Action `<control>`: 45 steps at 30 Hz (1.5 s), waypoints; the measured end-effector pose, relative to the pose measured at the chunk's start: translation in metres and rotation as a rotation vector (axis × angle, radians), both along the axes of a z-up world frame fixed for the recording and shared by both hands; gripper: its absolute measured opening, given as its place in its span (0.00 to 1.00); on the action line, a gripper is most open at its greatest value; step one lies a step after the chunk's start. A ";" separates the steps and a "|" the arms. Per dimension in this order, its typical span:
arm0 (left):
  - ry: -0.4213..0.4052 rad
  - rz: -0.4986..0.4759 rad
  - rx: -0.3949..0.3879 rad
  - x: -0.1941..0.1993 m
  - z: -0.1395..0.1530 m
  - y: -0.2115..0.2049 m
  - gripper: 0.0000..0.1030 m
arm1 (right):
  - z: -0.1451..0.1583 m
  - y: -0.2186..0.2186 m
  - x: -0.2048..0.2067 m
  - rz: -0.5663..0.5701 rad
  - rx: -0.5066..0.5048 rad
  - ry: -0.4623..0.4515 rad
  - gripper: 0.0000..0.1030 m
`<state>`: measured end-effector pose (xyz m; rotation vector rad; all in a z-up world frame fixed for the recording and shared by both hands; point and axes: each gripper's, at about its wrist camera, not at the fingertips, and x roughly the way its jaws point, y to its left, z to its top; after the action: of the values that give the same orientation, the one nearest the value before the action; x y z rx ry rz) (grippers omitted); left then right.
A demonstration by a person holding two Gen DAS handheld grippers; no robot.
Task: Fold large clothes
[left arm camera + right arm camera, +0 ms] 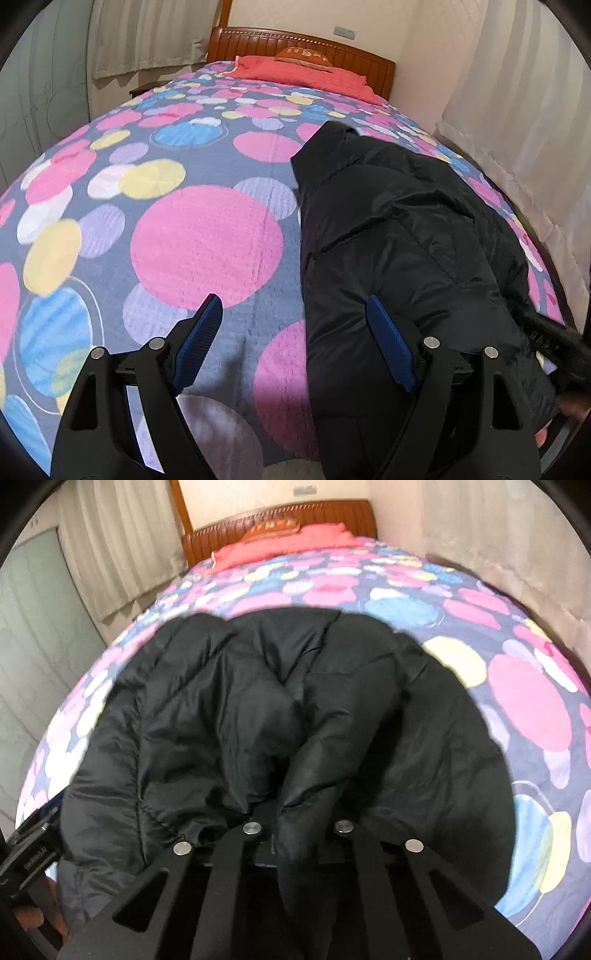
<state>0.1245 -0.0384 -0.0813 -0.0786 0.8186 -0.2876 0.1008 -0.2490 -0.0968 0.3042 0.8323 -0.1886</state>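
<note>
A black padded jacket [399, 236] lies lengthwise on the right part of the bed, puffy and creased. My left gripper [295, 332] hovers open over its near left edge: one blue pad [201, 339] is above the bedspread, the other blue pad [391, 347] above the jacket, and nothing is pinched. In the right wrist view the jacket [240, 709] fills the middle. My right gripper [295, 812] is shut on a bunched fold at the jacket's near edge. The cloth hides its fingertips.
The bedspread [207, 240] has large pink, blue and yellow circles. A red pillow [295, 70] lies against the wooden headboard [343, 48]. Pale curtains [517, 122] hang close along the bed's right side. A hand [574, 410] shows at the right edge.
</note>
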 end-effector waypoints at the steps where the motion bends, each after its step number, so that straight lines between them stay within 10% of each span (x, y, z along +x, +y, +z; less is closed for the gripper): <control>1: -0.015 -0.013 0.009 -0.001 0.005 -0.003 0.77 | 0.006 -0.003 -0.003 -0.010 -0.013 -0.018 0.06; 9: -0.052 -0.113 -0.027 -0.003 0.027 -0.041 0.78 | 0.037 -0.049 -0.019 -0.084 -0.128 -0.057 0.05; 17: -0.014 -0.182 0.040 -0.001 0.000 -0.092 0.80 | -0.017 -0.096 -0.026 -0.122 -0.105 0.062 0.05; 28: -0.021 -0.175 0.164 0.003 -0.028 -0.116 0.82 | -0.047 -0.092 -0.024 -0.107 -0.136 0.060 0.06; 45: -0.052 -0.166 0.126 -0.002 -0.014 -0.103 0.81 | -0.024 -0.082 -0.036 -0.144 -0.156 0.063 0.19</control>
<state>0.1225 -0.1418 -0.0957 0.1146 0.7912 -0.3918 0.0646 -0.3312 -0.1212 0.2123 0.8527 -0.3975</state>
